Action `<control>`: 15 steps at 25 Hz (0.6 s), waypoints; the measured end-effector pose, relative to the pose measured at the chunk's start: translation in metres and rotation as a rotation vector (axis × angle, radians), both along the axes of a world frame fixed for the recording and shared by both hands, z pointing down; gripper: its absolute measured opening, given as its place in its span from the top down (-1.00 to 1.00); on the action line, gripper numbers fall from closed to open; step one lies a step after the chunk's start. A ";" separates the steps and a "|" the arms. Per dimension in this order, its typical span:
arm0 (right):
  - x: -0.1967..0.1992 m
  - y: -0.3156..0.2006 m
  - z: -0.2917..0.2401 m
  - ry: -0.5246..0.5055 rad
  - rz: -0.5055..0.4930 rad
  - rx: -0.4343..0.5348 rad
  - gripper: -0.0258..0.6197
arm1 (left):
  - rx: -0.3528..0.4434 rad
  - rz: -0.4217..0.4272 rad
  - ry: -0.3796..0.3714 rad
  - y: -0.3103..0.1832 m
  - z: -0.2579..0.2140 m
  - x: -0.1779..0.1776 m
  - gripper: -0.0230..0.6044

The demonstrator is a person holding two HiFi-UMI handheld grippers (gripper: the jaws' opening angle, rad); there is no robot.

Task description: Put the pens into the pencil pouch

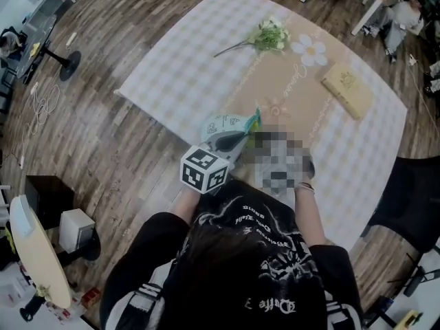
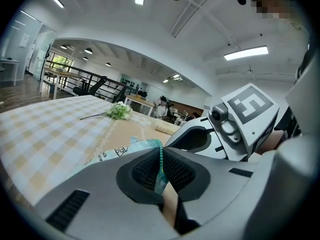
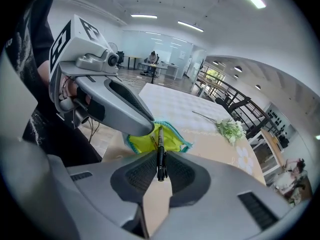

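Just ahead of the right gripper, the pencil pouch gapes open for the pen
The right gripper pinches the black pen between its pads, the pen pointing forward so that its far end reaches the pouch's yellow lining directly in front; the left gripper, above and to the left of it, is pressed together on the pouch's teal zipper edge and lifts that lip off the tabletop. To do this well, I judge the pen should travel along its own length, forward and down into the gap under the left gripper, with most of the barrel inside before the pads part. The left gripper should hold the lip high and taut so the mouth does not sag shut; letting go too soon could tip the pen out over the near edge
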State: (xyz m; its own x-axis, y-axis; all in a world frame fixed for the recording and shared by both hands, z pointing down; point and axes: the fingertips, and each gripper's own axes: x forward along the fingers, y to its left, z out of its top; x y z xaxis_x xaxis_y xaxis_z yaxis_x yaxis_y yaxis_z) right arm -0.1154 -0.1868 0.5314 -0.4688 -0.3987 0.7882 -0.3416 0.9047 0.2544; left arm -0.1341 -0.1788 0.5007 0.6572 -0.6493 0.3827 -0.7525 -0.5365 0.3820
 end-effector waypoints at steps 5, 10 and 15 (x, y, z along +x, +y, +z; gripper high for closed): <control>-0.007 0.001 0.002 0.023 -0.037 0.005 0.71 | -0.006 0.055 0.009 0.003 0.001 0.008 0.82; -0.006 0.002 0.004 0.032 -0.065 -0.012 0.71 | -0.003 0.110 0.023 0.005 -0.003 0.013 0.82; -0.011 0.004 0.002 0.011 -0.088 -0.035 0.71 | 0.008 0.164 0.072 0.007 -0.008 0.012 0.82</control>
State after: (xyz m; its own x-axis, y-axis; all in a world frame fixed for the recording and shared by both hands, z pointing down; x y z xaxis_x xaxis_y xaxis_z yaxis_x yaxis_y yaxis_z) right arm -0.1262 -0.1830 0.5334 -0.4924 -0.3284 0.8060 -0.2577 0.9396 0.2254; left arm -0.1220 -0.1721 0.4925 0.7804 -0.5335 0.3260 -0.6251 -0.6532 0.4273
